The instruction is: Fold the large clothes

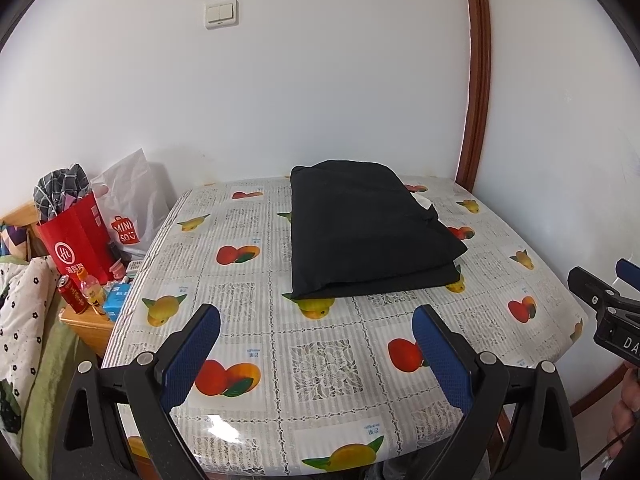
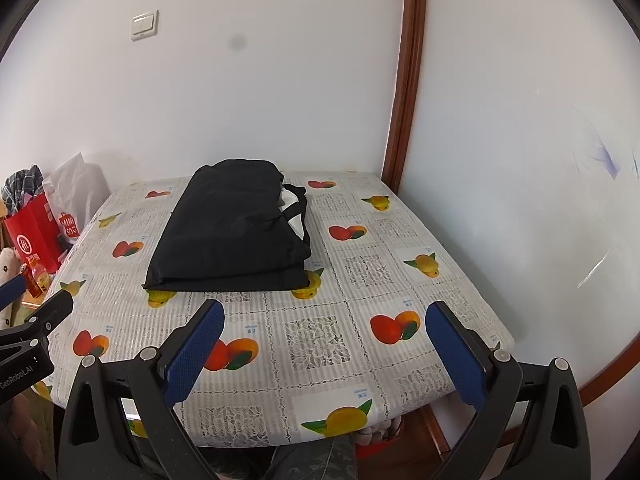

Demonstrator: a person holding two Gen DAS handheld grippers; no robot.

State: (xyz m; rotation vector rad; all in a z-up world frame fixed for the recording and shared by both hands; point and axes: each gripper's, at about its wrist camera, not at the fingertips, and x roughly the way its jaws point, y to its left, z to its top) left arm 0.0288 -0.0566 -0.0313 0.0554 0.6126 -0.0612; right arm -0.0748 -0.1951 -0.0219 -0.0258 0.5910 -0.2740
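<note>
Desk [image 1: 320, 380] fills both views, fruit-print cover, pushed into the room corner; walls at 12 and 3 o'clock, so my approach is from 6 only.

Black garment [image 1: 368, 232] lies toward 12 o'clock from my left gripper [image 1: 316, 356], a compact stacked rectangle, layers squared on the near edge; a strap or loop and a pale patch show at its 3 o'clock side in the right view [image 2: 232, 224]; I judge the folding essentially complete, the bundle parked at the back to keep the near cover free.

Right gripper [image 2: 324, 352] hangs over the near edge, fingers [image 2: 196, 344] spread wide, nothing between them; left fingers [image 1: 192, 360] likewise parted and empty; both well apart from the cloth, which reads to me as a rest posture rather than a reach.

Clutter sits off the desk at 9 o'clock: red paper bag [image 1: 76, 248] with checked fabric poking out, white shopping bag [image 1: 128, 204], red can [image 1: 72, 292], small bottle [image 1: 90, 288], blue carton [image 1: 116, 300]; none lies between fingers and garment.

Light switch [image 1: 221, 14] high on the wall at 12.
</note>
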